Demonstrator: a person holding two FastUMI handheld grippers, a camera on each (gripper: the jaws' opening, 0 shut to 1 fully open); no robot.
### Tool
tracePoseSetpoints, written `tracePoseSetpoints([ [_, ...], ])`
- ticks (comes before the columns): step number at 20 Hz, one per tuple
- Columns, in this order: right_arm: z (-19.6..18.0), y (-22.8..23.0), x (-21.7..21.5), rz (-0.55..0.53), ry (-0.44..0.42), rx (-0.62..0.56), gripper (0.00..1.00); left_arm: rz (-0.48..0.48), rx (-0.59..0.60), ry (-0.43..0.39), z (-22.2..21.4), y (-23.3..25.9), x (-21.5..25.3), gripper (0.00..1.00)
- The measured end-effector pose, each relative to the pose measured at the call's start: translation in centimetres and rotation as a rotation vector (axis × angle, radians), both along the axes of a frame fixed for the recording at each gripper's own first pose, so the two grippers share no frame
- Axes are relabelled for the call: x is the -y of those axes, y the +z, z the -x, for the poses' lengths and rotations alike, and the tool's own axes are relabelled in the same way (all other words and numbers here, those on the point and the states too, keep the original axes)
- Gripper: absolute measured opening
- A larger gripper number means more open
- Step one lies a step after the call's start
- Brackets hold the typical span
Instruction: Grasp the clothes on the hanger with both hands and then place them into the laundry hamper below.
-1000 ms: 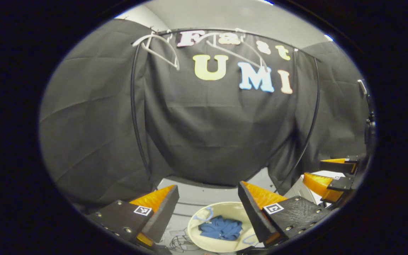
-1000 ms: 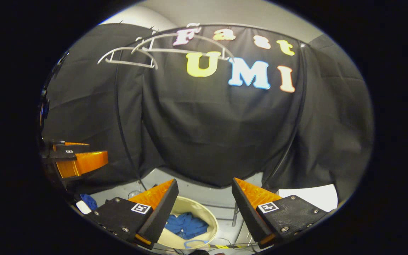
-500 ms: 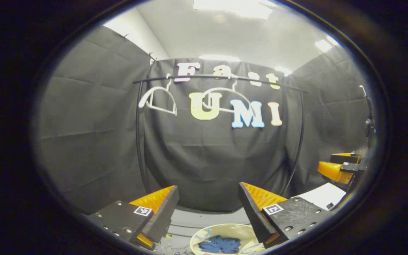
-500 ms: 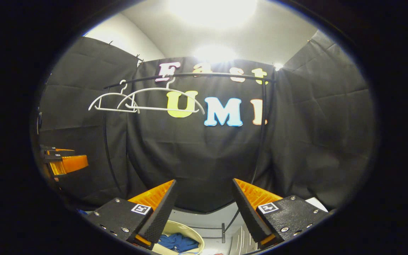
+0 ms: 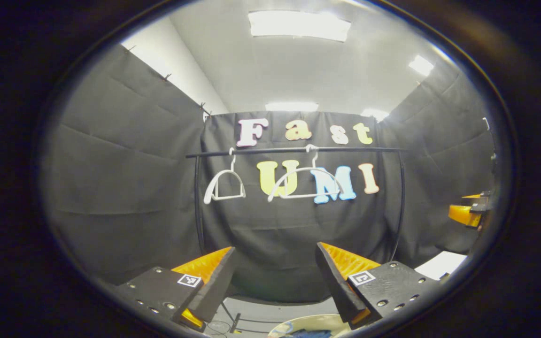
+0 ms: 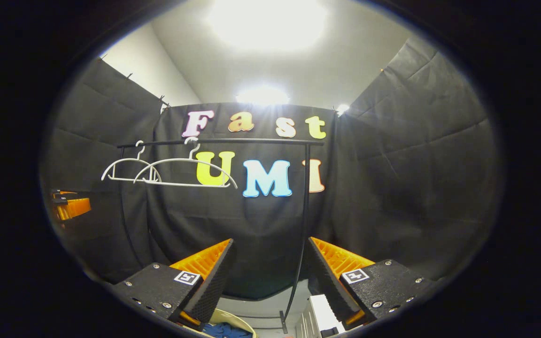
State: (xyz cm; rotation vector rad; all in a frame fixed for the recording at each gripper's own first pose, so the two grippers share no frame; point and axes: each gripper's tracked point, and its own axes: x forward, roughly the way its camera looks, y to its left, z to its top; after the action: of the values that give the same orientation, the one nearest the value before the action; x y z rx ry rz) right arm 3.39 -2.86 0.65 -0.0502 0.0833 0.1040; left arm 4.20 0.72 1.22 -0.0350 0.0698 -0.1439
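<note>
My left gripper (image 5: pixel 275 277) stood spread, nothing between its fingers, with free air ahead of it all the way to the far wall. My right gripper (image 6: pixel 270 274) was spread just as wide and just as empty. In the left gripper view the right gripper showed small at the far right edge; in the right gripper view the left one showed at the far left edge, so the two were well apart.

Ahead ran a black rail (image 5: pixel 294 150) across the far wall, borne on thin black posts. Two white hangers hung from it, both bare: a left hanger (image 5: pixel 225 185) near the left post and a right hanger (image 5: pixel 305 184) towards the middle. In the right gripper view the rail's right post (image 6: pixel 302 220) ran down between my fingers to the floor. The cloth walls closed the booth on the left, far and right sides, under a pale ceiling with bright lights (image 5: pixel 298 24).

Low down lay a grey floor (image 5: pixel 270 315). The cream hamper (image 5: pixel 294 326) sat on it below the rail, its rim cut off at the bottom edge of both views. The blue clothes (image 6: pixel 226 331) lay inside the hamper.
</note>
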Motion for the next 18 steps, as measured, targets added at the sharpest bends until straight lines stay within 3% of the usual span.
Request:
tracePoseSetpoints([
  [8, 1.2, 1.7, 2.7, -0.014, -0.067, 0.041, 0.94, -0.006, 0.068, 0.039, 1.2, 2.2, -0.3, 1.0],
  [18, 0.6, 3.1, 4.7, -0.043, -0.118, 0.075, 0.93, -0.003, 0.06, 0.061, 1.4, 1.8, -0.5, 1.0],
])
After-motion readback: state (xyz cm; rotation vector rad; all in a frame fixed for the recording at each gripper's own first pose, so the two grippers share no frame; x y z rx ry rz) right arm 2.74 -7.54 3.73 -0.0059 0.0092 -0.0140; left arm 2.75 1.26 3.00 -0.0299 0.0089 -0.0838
